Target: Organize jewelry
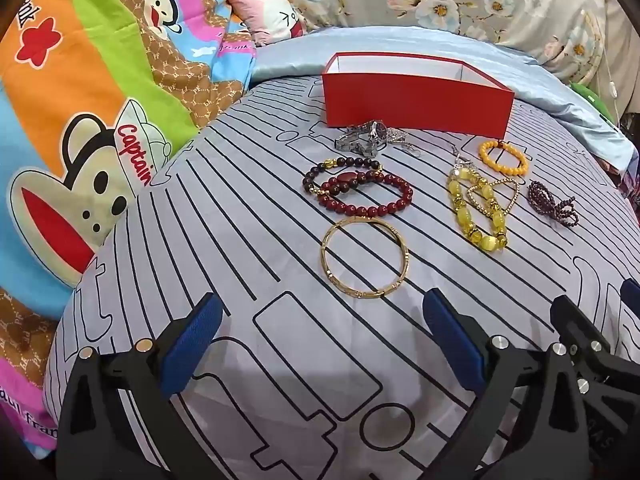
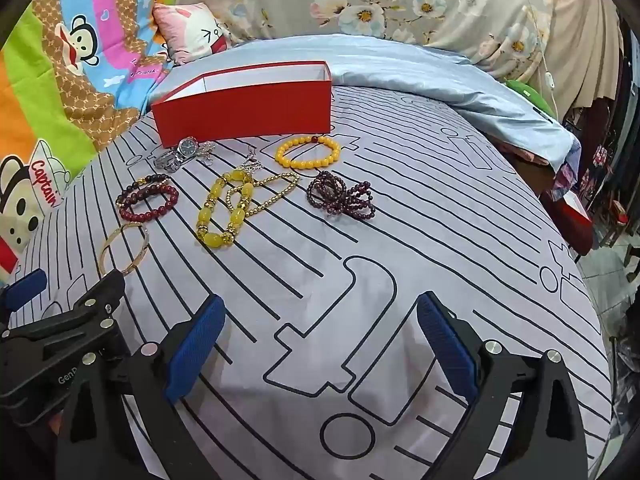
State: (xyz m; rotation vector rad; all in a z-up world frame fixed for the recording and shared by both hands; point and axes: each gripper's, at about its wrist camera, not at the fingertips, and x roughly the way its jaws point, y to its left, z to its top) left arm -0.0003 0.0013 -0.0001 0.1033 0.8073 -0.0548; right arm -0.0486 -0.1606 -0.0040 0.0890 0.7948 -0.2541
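Note:
An open red box (image 1: pixel 416 98) (image 2: pixel 248 110) stands at the back of the grey striped bedspread (image 1: pixel 248 240). In front of it lie a silver watch (image 1: pixel 366 136) (image 2: pixel 182 152), dark red bead bracelets (image 1: pixel 360 192) (image 2: pixel 148 200), a gold bangle (image 1: pixel 364 258) (image 2: pixel 124 250), a yellow stone bracelet with a gold bead chain (image 1: pixel 480 208) (image 2: pixel 228 208), an orange bead bracelet (image 1: pixel 504 158) (image 2: pixel 308 152) and a purple bead strand (image 1: pixel 550 204) (image 2: pixel 342 196). My left gripper (image 1: pixel 320 340) is open and empty, just short of the bangle. My right gripper (image 2: pixel 320 340) is open and empty, short of the jewelry.
A cartoon monkey blanket (image 1: pixel 80 100) lies to the left and a pale blue sheet (image 2: pixel 420 68) behind the box. A floral cover (image 2: pixel 380 0) and a pink cushion (image 2: pixel 188 32) sit at the back. The bed edge drops off at the right (image 2: pixel 580 248).

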